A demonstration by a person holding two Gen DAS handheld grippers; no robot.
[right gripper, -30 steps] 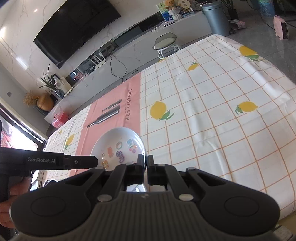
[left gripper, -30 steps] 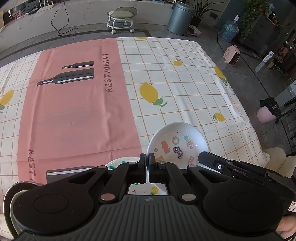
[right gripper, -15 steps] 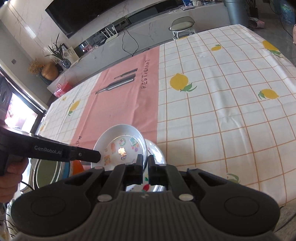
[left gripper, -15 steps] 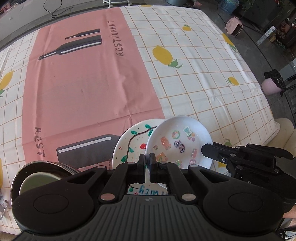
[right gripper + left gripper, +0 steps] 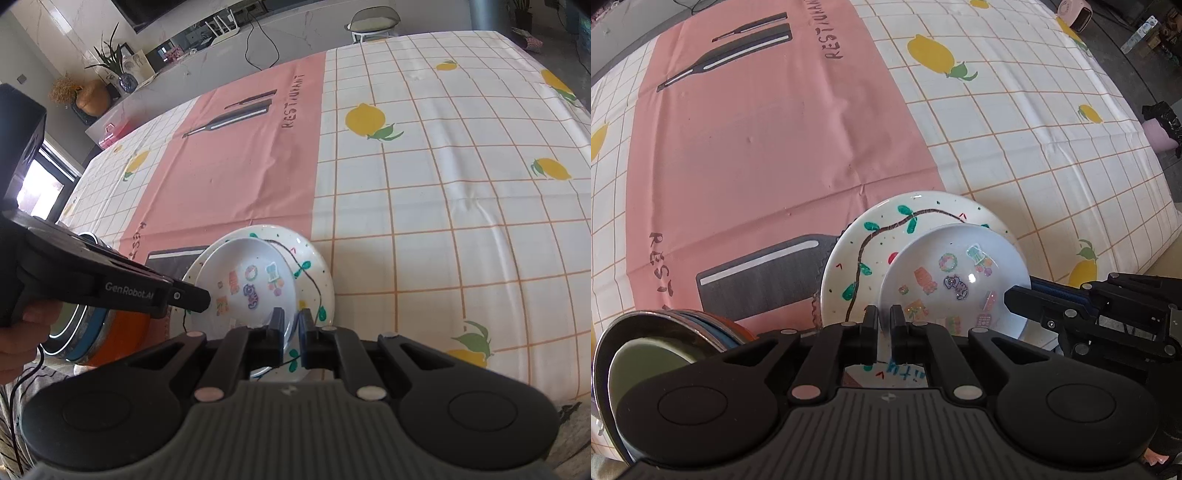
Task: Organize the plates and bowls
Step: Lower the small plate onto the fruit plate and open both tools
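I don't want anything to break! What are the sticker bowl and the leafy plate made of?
The sticker bowl looks like glazed white ceramic or maybe melamine: smooth, with bright glints. The leafy plate under it looks like speckled, hand-painted glazed ceramic. Both could chip.

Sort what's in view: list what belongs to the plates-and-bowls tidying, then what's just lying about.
Job:
- sticker bowl, held at its rim by both tongs
- vine-painted plate under it
- stack of dishes beside them

Lying about:
- lemon tablecloth
- stool
- vases
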